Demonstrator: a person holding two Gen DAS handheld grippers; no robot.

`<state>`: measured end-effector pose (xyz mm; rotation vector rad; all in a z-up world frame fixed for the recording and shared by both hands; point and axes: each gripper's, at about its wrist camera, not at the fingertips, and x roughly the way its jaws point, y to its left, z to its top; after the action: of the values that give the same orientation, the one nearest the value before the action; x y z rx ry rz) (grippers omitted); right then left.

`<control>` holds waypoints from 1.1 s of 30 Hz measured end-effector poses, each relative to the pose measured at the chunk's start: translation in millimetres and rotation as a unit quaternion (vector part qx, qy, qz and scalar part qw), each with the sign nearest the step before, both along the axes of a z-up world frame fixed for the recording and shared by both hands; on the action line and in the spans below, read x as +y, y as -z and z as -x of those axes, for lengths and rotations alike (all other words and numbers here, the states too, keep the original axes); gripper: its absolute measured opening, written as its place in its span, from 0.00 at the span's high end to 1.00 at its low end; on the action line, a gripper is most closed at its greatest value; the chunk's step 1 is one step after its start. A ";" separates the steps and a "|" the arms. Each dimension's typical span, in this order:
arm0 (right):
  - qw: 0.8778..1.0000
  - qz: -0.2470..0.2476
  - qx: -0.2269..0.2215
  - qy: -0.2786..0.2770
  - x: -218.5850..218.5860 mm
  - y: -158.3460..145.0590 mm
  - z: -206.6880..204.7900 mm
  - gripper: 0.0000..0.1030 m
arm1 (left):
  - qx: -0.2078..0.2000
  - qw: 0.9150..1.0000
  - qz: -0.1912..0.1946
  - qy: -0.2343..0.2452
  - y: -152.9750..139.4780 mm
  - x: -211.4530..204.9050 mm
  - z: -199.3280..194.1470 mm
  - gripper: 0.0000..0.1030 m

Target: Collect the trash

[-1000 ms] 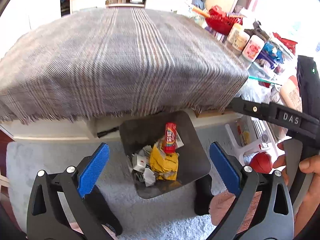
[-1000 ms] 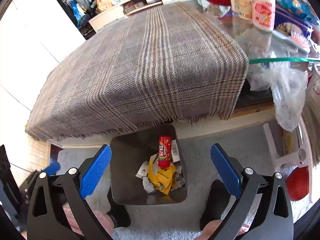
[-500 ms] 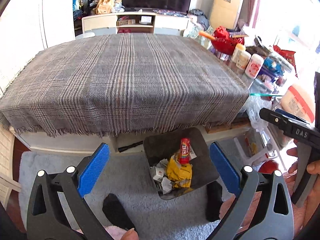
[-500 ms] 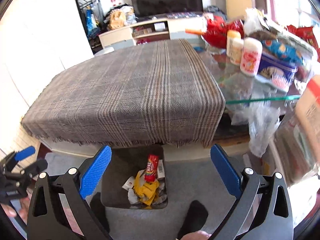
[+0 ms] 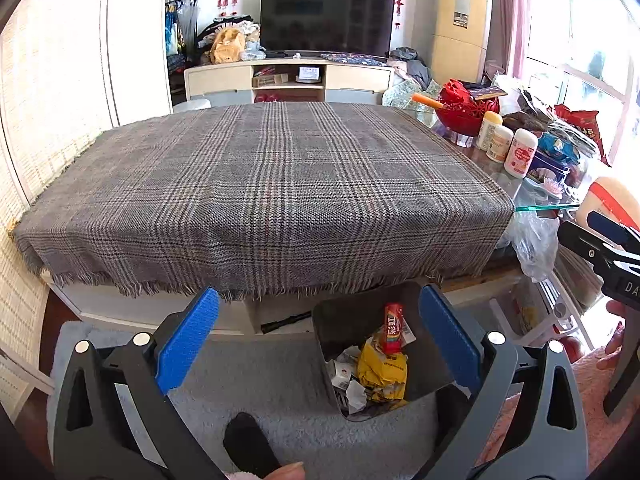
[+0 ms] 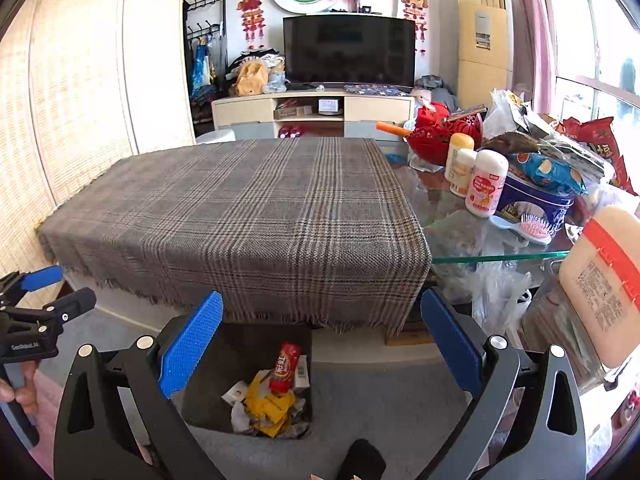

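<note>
Gaping blue-ribbed grippers (image 5: 318, 344) (image 6: 320, 346) over square trash-filled bin (image 5: 340, 316)

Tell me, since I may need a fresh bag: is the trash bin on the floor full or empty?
Partly full: the trash bin holds a yellow wrapper, red packet and paper scraps, below its rim.

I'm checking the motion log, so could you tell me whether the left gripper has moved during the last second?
Yes. The left gripper has pulled up and back: the trash bin sits lower and smaller, and the plaid cloth now shows whole.
</note>
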<state>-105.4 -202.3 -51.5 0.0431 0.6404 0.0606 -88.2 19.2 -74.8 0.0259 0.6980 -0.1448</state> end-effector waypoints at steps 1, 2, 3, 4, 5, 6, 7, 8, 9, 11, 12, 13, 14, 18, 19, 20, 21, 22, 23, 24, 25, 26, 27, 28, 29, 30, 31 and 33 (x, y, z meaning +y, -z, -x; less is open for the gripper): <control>1.000 -0.001 0.001 0.000 0.5 1.3 -1.3 0.03 | -0.005 1.000 -0.006 0.001 0.3 -1.2 1.9 0.08; 1.000 -0.002 0.002 0.003 0.2 2.5 -2.3 0.03 | -0.010 1.000 -0.012 0.005 0.6 -3.0 3.9 0.08; 1.000 -0.003 0.004 0.008 -0.6 3.3 -2.8 0.03 | -0.013 1.000 -0.017 0.008 1.1 -4.8 5.6 0.08; 1.000 -0.004 0.006 0.013 -1.9 4.3 -3.9 0.03 | -0.016 1.000 -0.019 0.009 1.3 -5.0 6.7 0.08; 1.000 -0.009 0.007 0.017 -4.0 4.4 -5.2 0.03 | -0.020 1.000 -0.022 0.010 1.3 -5.2 8.0 0.08; 1.000 -0.013 0.006 0.018 -4.6 4.6 -4.7 0.03 | -0.023 0.999 -0.025 0.010 1.1 -5.9 8.7 0.08; 1.000 -0.020 0.002 0.021 -6.6 3.4 -4.6 0.03 | -0.027 0.999 -0.027 0.010 0.1 -5.3 9.1 0.08; 0.999 -0.024 0.001 0.022 -7.3 3.6 -4.3 0.03 | -0.029 0.999 -0.025 0.009 -0.5 -4.8 9.7 0.08; 0.999 -0.029 0.001 0.023 -8.1 3.7 -4.8 0.03 | -0.032 0.999 -0.021 0.009 -1.7 -3.5 10.2 0.08; 0.999 -0.035 0.003 0.021 -8.2 4.0 -5.9 0.03 | -0.031 0.999 -0.015 0.008 -3.0 -2.3 9.7 0.08; 0.999 -0.035 0.005 0.020 -7.3 4.4 -6.4 0.03 | -0.029 0.999 -0.011 0.009 -3.2 -1.6 8.9 0.08; 0.999 -0.033 0.005 0.017 -5.6 4.4 -6.4 0.03 | -0.027 1.000 -0.010 0.009 -3.1 -1.3 8.3 0.08; 0.999 -0.031 0.004 0.015 -3.8 4.4 -6.2 0.03 | -0.026 1.000 -0.009 0.009 -3.1 -1.2 7.8 0.08; 1.000 -0.021 -0.002 0.012 2.1 3.6 -4.2 0.03 | -0.023 1.000 -0.009 0.010 -2.4 -1.2 7.3 0.08; 1.000 -0.021 -0.002 0.012 2.7 3.5 -4.1 0.03 | -0.022 1.000 -0.009 0.009 -2.1 -1.0 7.2 0.08; 1.000 -0.022 -0.002 0.012 3.0 3.7 -4.1 0.03 | -0.022 1.000 -0.010 0.007 -2.2 -1.0 7.4 0.08; 1.000 -0.022 -0.001 0.012 3.1 3.5 -4.3 0.03 | -0.023 1.000 -0.011 0.006 -2.3 -1.2 7.5 0.08; 1.000 -0.023 -0.001 0.012 2.9 3.5 -4.4 0.03 | -0.026 1.000 -0.014 0.005 -2.6 -1.5 8.1 0.08; 1.000 -0.025 -0.001 0.013 2.6 3.3 -4.5 0.03 | -0.026 1.000 -0.015 0.006 -2.6 -1.8 8.0 0.08; 1.000 -0.026 -0.001 0.014 2.1 3.1 -4.6 0.03 | -0.027 0.999 -0.017 0.006 -2.4 -2.1 8.3 0.08; 1.000 -0.027 0.000 0.014 1.7 2.9 -4.7 0.03 | -0.026 0.999 -0.020 0.005 -1.8 -2.2 8.2 0.08; 1.000 -0.028 0.001 0.015 1.1 3.2 -5.1 0.03 | -0.025 0.999 -0.021 0.005 -1.2 -2.0 8.0 0.08; 0.999 -0.028 0.001 0.015 1.0 3.2 -4.9 0.03 | -0.025 0.999 -0.022 0.004 -0.8 -1.9 8.0 0.08; 0.999 -0.029 0.001 0.016 0.6 3.1 -5.0 0.03 | -0.024 0.999 -0.021 0.004 -0.6 -1.7 7.8 0.08; 0.999 -0.030 0.001 0.016 0.0 3.0 -5.0 0.03 | -0.024 0.999 -0.020 0.003 -0.7 -0.3 7.9 0.08; 0.999 -0.031 0.001 0.016 -0.3 2.8 -4.8 0.03 | -0.024 1.000 -0.020 0.002 -0.7 0.1 7.8 0.08; 0.999 -0.031 0.002 0.016 -0.6 3.0 -4.9 0.03 | -0.024 1.000 -0.019 0.002 -0.9 0.6 7.7 0.08; 0.999 -0.032 0.004 0.017 -1.4 3.6 -5.2 0.03 | -0.023 1.000 -0.018 0.002 -0.7 0.6 7.2 0.08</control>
<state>-100.2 -203.7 -55.2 0.1155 0.6446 0.0489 -95.3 19.8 -74.1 0.0646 0.6546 -0.1346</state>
